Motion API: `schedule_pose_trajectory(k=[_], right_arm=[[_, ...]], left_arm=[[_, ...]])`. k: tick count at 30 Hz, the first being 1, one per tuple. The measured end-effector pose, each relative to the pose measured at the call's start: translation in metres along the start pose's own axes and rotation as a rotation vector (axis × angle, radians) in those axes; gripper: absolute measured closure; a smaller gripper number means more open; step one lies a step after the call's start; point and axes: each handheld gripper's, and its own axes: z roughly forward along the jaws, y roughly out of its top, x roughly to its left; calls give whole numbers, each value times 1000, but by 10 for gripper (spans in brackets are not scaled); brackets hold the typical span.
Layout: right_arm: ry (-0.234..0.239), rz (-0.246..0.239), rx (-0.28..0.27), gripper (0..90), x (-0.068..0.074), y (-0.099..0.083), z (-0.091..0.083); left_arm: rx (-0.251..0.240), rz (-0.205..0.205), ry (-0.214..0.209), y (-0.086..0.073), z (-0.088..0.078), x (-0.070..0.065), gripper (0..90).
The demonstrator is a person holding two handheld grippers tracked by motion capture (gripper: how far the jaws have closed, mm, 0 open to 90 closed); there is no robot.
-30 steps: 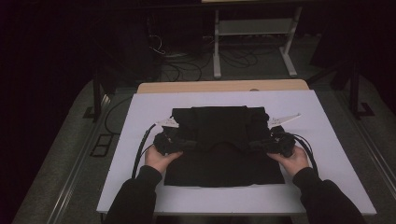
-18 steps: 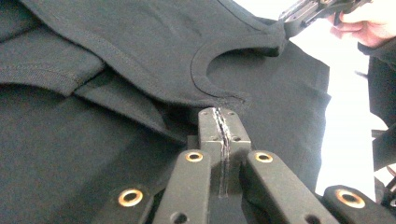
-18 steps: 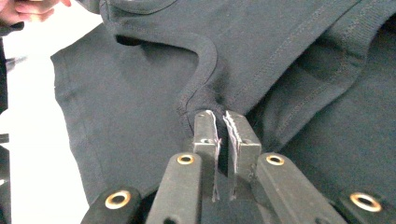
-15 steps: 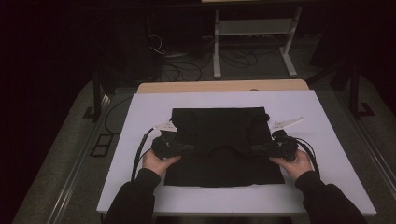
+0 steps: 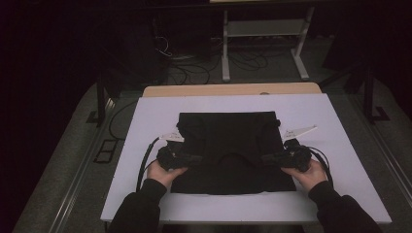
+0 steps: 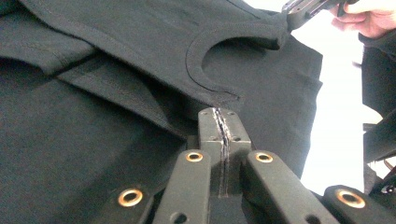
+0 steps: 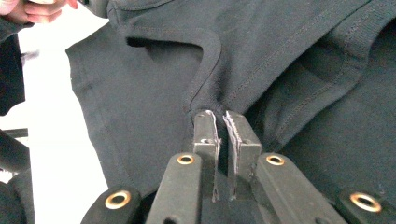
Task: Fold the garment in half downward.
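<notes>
A black T-shirt lies flat on the white board, its upper part folded toward the person. The curved neckline spans between the two grippers. My left gripper is shut on the shirt's shoulder seam left of the neckline, its jaws pressed together on the fabric. My right gripper pinches the opposite shoulder, with cloth between its nearly touching jaws. A hand holds each gripper, and the other hand appears far off in each gripper view.
The white board rests on a wooden table. White tags stick out from the grippers. Cables trail off the left edge. Beyond the table stand a white frame and floor cables in a dark room.
Both hands have drawn the gripped shoulders slightly toward the person, bringing the folded neckline a little lower over the shirt. Both grips stay as they were.
</notes>
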Motion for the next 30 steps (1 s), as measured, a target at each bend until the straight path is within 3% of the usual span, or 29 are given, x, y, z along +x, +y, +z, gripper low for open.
schedule_pose_trajectory(k=[9, 30], right_arm=[[12, 3, -1, 825, 7, -7, -7], [67, 19, 58, 823, 23, -26, -11]], left_arm=[[8, 4, -5, -8, -4, -11, 882], [71, 30, -31, -21, -5, -31, 882]])
